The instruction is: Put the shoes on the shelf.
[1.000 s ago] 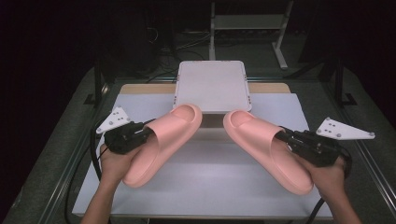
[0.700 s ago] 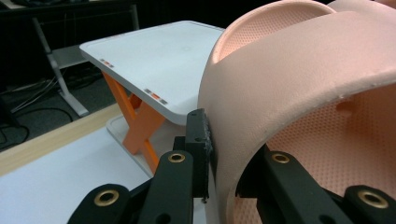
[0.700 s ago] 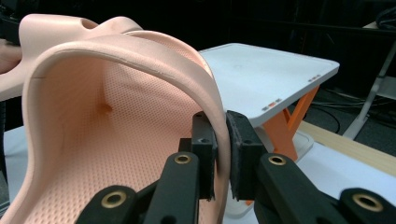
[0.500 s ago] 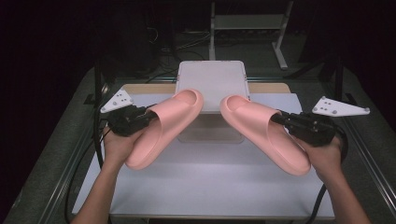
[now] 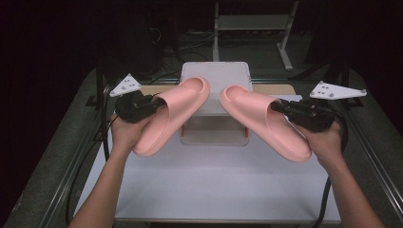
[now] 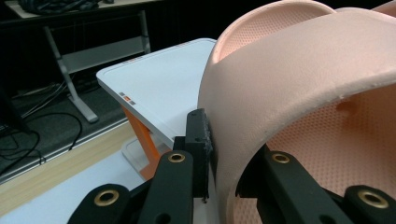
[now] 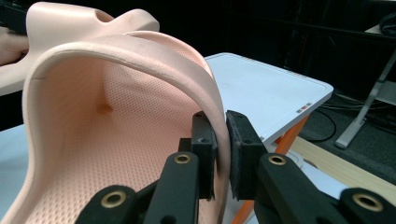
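- The left gripper (image 5: 154,105) is clamping its fingers (image 6: 200,140) on the strap edge of the left pink slide sandal (image 5: 171,114), lifting it off the worktop (image 5: 209,190)
- The right gripper (image 5: 280,107) is pinching the right pink slide sandal (image 5: 266,118) likewise, toes aimed at the white stand (image 5: 216,76), probably for placing there
- Dark room beyond

Matt foam slippers, smooth white stand

The pink slippers (image 5: 173,114) are seen matt, finely dimpled inside; the stand top (image 6: 159,88) is smooth plastic.
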{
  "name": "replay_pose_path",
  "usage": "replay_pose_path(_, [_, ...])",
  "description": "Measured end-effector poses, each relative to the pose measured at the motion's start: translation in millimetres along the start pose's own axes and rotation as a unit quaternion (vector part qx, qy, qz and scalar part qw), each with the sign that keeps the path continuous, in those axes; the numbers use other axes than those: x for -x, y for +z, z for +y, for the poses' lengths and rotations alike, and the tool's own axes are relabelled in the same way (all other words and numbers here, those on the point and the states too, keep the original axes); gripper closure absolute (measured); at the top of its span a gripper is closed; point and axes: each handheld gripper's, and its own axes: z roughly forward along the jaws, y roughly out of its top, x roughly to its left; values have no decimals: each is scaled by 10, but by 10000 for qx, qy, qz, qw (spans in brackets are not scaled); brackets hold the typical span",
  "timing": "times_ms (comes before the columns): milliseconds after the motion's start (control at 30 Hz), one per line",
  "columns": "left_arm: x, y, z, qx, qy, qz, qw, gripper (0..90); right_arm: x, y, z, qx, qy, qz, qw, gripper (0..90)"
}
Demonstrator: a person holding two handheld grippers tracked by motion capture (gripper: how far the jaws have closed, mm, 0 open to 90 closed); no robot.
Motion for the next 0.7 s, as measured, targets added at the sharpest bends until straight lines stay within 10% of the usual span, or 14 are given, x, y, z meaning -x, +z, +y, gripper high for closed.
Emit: replay_pose_path(700, [-244,227,243,-162,-65,218,9996,788,150,273,298,-211,-81,-20,9997,816])
